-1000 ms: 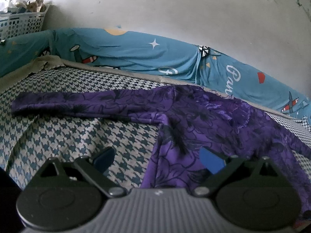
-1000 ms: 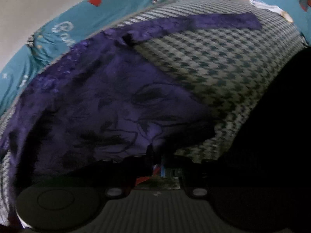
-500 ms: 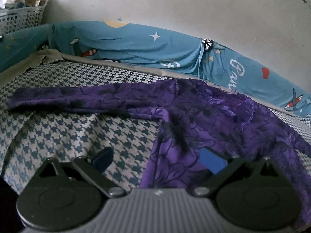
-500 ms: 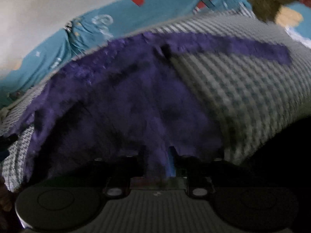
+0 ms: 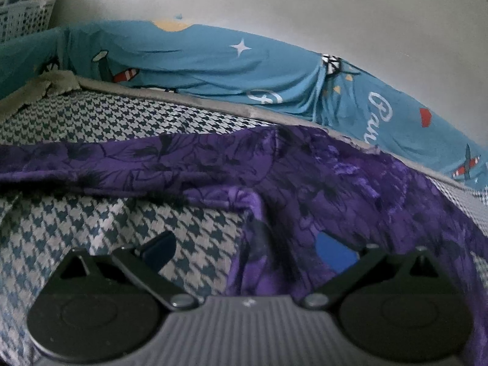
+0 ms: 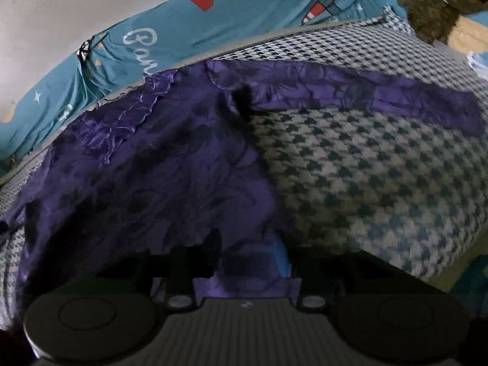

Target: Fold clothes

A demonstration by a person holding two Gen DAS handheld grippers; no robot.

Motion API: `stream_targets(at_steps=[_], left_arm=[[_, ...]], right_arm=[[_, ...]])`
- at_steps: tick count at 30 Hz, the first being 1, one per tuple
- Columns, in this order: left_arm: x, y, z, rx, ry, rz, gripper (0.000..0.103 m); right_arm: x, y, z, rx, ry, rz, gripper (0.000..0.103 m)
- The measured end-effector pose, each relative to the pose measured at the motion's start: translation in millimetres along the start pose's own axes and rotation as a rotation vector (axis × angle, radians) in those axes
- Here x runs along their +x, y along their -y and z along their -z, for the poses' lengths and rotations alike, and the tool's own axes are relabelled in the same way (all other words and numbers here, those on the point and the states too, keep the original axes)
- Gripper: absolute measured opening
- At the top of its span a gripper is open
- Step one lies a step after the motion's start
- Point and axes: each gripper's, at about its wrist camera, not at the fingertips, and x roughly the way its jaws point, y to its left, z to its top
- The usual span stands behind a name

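A purple long-sleeved top with a dark flower print lies spread on a houndstooth blanket. One sleeve stretches out to the left in the left wrist view. My left gripper is open, low over the garment's left hem edge, one blue pad over the cloth and the other over the blanket. In the right wrist view the top fills the left half and its other sleeve runs right. My right gripper is shut on the garment's bottom hem, cloth bunched between its fingers.
A blue sheet with planes and stars is rolled along the bed's far edge against a pale wall. A white laundry basket stands at the far left. A dark fuzzy item sits at the far right corner.
My left gripper has moved forward and lower toward the garment's left hem, still open. My right gripper has swung round while holding the hem, so the right sleeve shows fully.
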Motion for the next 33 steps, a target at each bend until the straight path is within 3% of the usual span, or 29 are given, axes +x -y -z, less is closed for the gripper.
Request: stream_targets(at_steps=[5, 13, 15, 20, 23, 27, 33], left_arm=[[22, -7, -17, -0.01, -0.011, 0.03, 0.103], [69, -2, -27, -0.032, -0.098, 0.051, 0.102], [76, -1, -27, -0.026, -0.107, 0.043, 0.098], [91, 3, -24, -0.006, -0.135, 0.032, 0.075], [93, 11, -24, 0.043, -0.12, 0.006, 0.064], [97, 18, -23, 0.119, -0.1, -0.066, 0.052], [100, 23, -25, 0.196, -0.058, -0.164, 0.045]], right_arm=[[10, 6, -16, -0.028, -0.002, 0.008, 0.048], [25, 20, -18, 0.024, -0.047, -0.025, 0.052], [24, 21, -16, 0.022, -0.047, -0.031, 0.052], [21, 22, -12, 0.014, -0.048, -0.043, 0.051], [21, 18, -9, -0.018, -0.048, -0.023, 0.037], [21, 15, -5, -0.04, -0.046, -0.044, 0.009], [6, 23, -4, 0.02, 0.063, 0.039, 0.005]])
